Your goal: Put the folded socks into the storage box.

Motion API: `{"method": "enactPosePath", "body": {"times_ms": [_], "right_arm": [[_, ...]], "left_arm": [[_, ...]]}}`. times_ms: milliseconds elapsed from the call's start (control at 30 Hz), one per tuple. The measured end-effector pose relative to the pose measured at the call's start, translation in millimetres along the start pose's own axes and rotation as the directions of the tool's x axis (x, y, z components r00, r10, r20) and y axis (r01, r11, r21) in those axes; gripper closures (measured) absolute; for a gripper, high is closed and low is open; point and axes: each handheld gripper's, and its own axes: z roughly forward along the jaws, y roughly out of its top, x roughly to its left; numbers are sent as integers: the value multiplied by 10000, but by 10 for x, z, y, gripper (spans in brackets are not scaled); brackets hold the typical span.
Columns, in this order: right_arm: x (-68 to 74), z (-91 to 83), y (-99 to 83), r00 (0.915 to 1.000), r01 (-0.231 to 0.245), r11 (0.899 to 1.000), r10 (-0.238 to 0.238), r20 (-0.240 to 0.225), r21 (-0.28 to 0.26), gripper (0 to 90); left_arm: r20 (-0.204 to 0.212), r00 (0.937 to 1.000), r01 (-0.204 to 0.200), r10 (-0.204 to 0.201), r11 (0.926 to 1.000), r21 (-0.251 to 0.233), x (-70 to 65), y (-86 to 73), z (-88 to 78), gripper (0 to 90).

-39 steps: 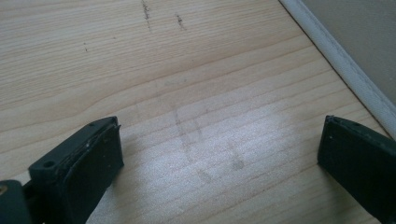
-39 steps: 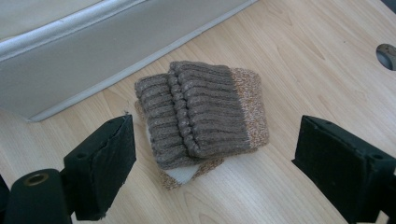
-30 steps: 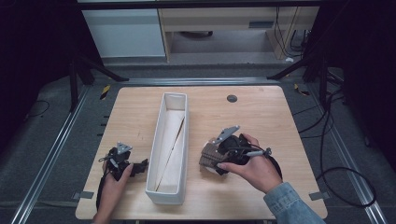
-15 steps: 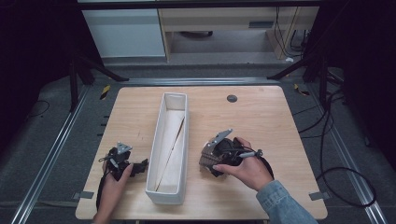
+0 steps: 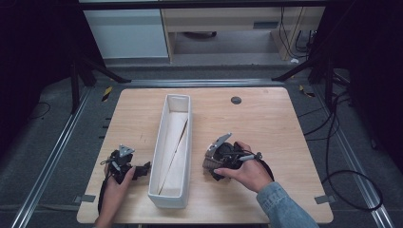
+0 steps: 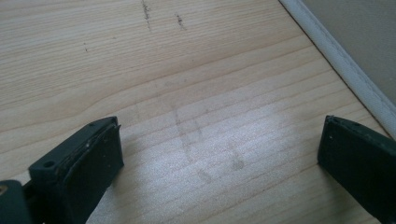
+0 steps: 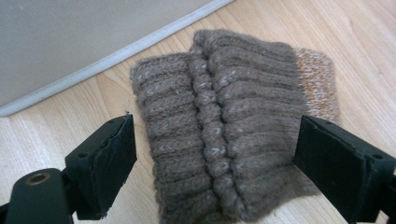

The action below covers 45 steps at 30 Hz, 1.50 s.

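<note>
1. My right gripper (image 7: 215,154) is nearest the work: jaws wide apart, one on each side of the brown knit socks (image 7: 229,126), w/ the folded bundle lying between them. Not pinched yet; looks like I'm lined up for the grab.
2. The socks lie flat on the table (image 5: 271,118), just beside the long wall of the white fabric bin (image 5: 172,147), on its right. An orange-flecked bit pokes out at the far end of the bundle.
3. My left gripper (image 6: 219,154) is also spread open, holding nothing, bare wood btwn the jaws. It sits low at the bin's left side, the bin's rim close by.
4. Step in hand, as I judge it: grasping the socks, prob to drop them in the bin, which shows only its folded liner inside.
5. Next move needs: close squarely across the ribbed cuffs so both layers come up together, lift clear of the rim, then go left over the bin. Left can steady the soft wall if it sags.
6. Farther off: a small dark disc (image 5: 236,100) near the table's far edge, well apart from all this.
</note>
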Motion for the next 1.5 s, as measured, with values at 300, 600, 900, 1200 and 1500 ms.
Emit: {"method": "enactPosePath", "body": {"times_ms": [300, 600, 900, 1200, 1500], "right_arm": [[27, 162, -61, 9999, 108, 9996, -110, 90, 271, 130], [30, 195, -103, 9976, 612, 9977, -621, 304, 303, 179], [26, 151, -91, 9954, 844, 9957, -860, 429, 378, 309], [-16, 42, -43, 9942, 965, 9951, -974, 460, 215, 428], [-62, -68, -13, 9936, 996, 9950, -998, 523, 81, 456]], "left_arm": [[-3, 10000, 0, 0, 10000, 1, 0, 0, 0, 0], [0, 10000, -4, 4, 10000, 5, 0, 0, 0, 0], [-2, 10000, -2, 2, 10000, 2, 0, 0, 0, 0], [-2, 10000, -2, 2, 10000, 1, 0, 0, 0, 0], [0, 10000, -4, 4, 10000, 3, 0, 0, 0, 0]]}}
